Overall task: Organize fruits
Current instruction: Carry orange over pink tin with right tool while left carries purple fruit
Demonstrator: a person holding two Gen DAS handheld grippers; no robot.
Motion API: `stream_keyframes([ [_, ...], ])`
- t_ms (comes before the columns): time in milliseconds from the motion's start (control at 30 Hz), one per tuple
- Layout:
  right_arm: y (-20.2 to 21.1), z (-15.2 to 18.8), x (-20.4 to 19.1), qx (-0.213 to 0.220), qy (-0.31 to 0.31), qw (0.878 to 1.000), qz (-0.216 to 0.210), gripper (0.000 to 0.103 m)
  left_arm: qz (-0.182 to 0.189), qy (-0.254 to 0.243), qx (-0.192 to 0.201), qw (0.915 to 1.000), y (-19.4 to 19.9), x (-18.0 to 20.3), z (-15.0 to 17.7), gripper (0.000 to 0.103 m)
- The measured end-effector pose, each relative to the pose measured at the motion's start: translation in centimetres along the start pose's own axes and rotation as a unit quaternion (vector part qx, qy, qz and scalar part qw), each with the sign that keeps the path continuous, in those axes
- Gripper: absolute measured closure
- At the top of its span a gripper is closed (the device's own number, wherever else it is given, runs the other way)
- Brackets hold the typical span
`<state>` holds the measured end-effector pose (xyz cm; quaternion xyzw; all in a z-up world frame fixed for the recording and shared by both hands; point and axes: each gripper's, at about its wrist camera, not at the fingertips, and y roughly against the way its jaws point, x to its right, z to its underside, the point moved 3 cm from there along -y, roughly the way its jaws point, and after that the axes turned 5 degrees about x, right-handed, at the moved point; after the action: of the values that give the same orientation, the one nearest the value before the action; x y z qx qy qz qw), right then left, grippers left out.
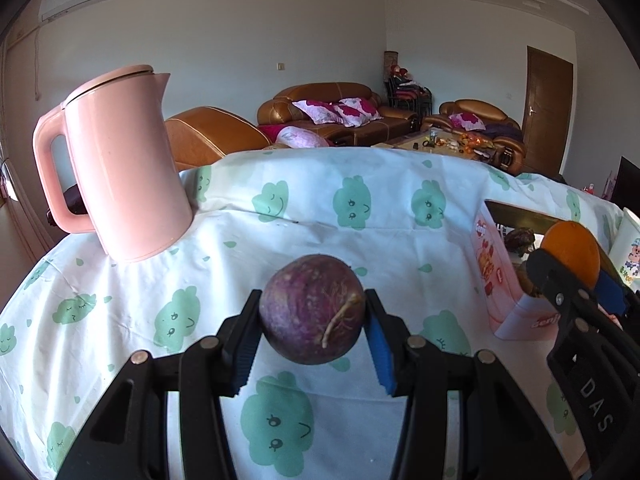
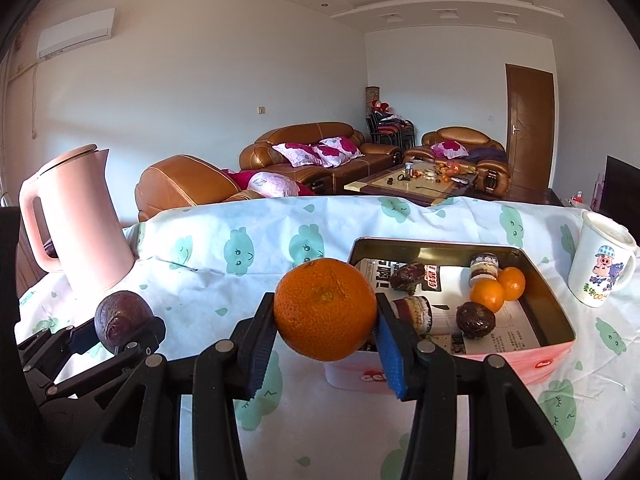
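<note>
My left gripper (image 1: 313, 334) is shut on a purple passion fruit (image 1: 312, 308), held above the cloud-print tablecloth. My right gripper (image 2: 325, 338) is shut on an orange (image 2: 326, 308), just in front of the near wall of a pink tin box (image 2: 532, 356). Inside the box lie two small oranges (image 2: 498, 288), a dark passion fruit (image 2: 475, 320), another dark fruit (image 2: 408, 276) and two small jars. In the right wrist view the left gripper with its passion fruit (image 2: 122, 316) shows at the left. In the left wrist view the orange (image 1: 572, 254) shows at the right, over the box (image 1: 496, 280).
A pink kettle (image 1: 120, 168) stands at the table's back left. A white cartoon mug (image 2: 604, 264) stands right of the box. The tablecloth (image 2: 248, 248) covers the table; sofas and a coffee table lie beyond its far edge.
</note>
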<state>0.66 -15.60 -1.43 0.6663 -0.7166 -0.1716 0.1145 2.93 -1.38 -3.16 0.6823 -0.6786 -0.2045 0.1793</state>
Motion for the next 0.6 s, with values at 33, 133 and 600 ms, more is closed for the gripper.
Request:
stream_keyframes([
  [33, 0.0, 0.1, 0.3, -0.004, -0.003, 1.000, -0.002, 0.054, 0.001, -0.002, 0.000, 1.0000, 0.2, 0.3, 0.1, 0.053],
  [133, 0.4, 0.4, 1.3, -0.011, -0.010, 1.000, -0.005, 0.054, 0.008, -0.005, -0.003, 0.9999, 0.4, 1.1, 0.3, 0.053],
  [600, 2.7, 1.2, 5.6, -0.017, -0.007, 1.000, -0.005, 0.054, 0.045, -0.026, -0.003, 0.9987, 1.7, 5.6, 0.8, 0.053],
])
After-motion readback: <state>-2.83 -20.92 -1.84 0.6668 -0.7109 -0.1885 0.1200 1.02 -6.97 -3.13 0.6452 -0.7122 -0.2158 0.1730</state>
